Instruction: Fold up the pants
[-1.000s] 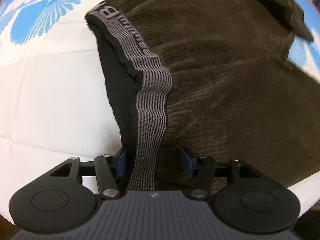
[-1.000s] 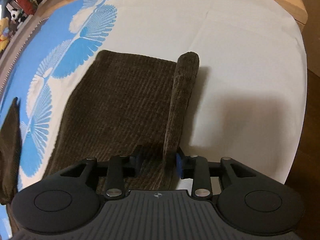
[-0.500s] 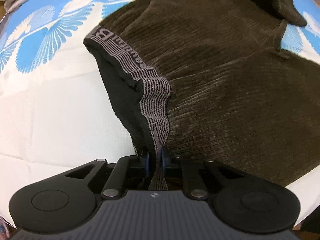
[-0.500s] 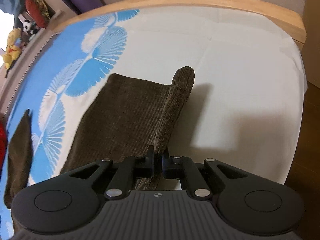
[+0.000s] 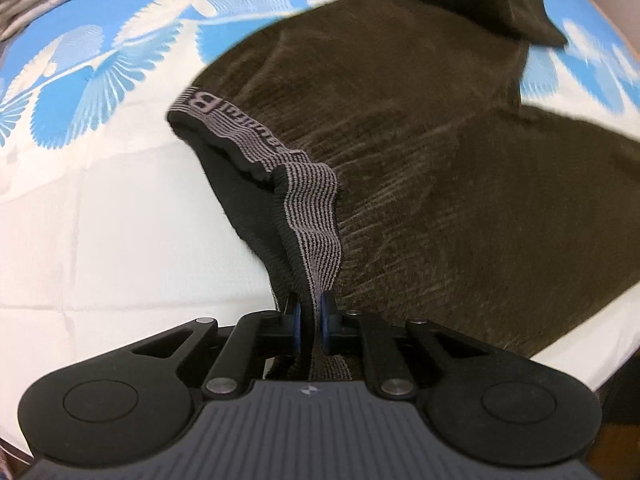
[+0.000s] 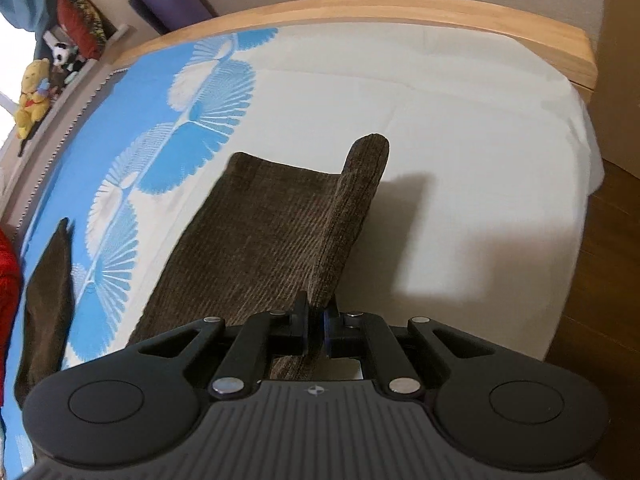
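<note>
Pants [image 5: 420,160] in dark brown corduroy lie spread on the bed sheet [image 5: 100,240], ahead of both our grippers. Our left gripper [image 5: 310,316] is pinched tight on the striped grey waistband [image 5: 316,220], which rises from the sheet into its jaws. Our right gripper [image 6: 316,328] is clamped on the edge of a pant leg [image 6: 280,248], lifting a fold of it; beyond lies the wooden bed frame [image 6: 400,8].
</note>
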Available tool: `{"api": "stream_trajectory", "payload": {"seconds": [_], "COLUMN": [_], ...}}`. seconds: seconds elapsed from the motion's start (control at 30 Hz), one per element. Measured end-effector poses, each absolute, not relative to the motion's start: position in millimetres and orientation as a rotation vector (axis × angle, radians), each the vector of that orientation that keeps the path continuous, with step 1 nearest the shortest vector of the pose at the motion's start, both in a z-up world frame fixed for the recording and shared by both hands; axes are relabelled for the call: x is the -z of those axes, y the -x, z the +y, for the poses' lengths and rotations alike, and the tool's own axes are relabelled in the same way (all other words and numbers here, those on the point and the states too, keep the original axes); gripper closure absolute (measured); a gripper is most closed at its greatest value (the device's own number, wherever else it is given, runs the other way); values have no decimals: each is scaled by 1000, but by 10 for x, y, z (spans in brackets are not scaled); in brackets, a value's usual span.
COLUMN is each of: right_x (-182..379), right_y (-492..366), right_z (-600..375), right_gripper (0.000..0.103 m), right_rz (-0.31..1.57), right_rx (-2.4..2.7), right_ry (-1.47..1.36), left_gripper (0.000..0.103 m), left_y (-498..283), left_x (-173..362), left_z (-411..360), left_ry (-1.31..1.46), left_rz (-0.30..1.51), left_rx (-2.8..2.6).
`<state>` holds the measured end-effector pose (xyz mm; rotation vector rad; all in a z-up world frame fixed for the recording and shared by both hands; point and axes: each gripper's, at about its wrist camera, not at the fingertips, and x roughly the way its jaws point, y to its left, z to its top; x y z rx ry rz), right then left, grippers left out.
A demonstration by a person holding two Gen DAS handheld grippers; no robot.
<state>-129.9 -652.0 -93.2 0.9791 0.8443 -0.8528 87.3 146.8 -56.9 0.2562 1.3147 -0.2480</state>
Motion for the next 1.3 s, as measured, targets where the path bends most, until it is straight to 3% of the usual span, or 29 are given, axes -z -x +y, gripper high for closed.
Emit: {"api": "stream_trajectory", "payload": {"seconds": [0.1,0.2,0.3,0.33,0.4,0.57,0.73,0.97,1.1,1.3], "right_x": [1010,1105,991,929,745,412,303,249,357,615], "right_y": [1342,1322,1228,1199,1142,1006,501,-323,-739,-1233], "right_z": [-6548,-6535,-6488,-6475,-6425,-6297,-5932,-5396,-5178,-4989], "right_gripper": [97,96,86,84,78,74,75,75,82,81], "right_rz": [910,991,1006,993,934,715,633,601,622,655], "right_rx": [906,931,986,1008,1063,977,715,411,307,233], "right_ry": [-972,-964,-832,-773,-640,-572,-492,-506,-564,-667], "left_gripper": [92,84,59,56,56,56,51,52,52,51], "left_y": [-849,-913,-1035,-1067,-1125,-1201,-1277,-1553,-1849,-2080], "left_x": [683,758,612,541,382,54,-24,23,76,604], "left_z": [1343,1246,1244,1247,1164,795,258,-424,-898,-1493], "left_ry": [-333,-404,-389,-368,-325,-285,-358,-370,-272,-220], "left_rz": [1361,1399,1349,1321,1258,1076,991,957,915,934], "left_rx": [264,243,191,180,169,215,229,268,289,371]}}
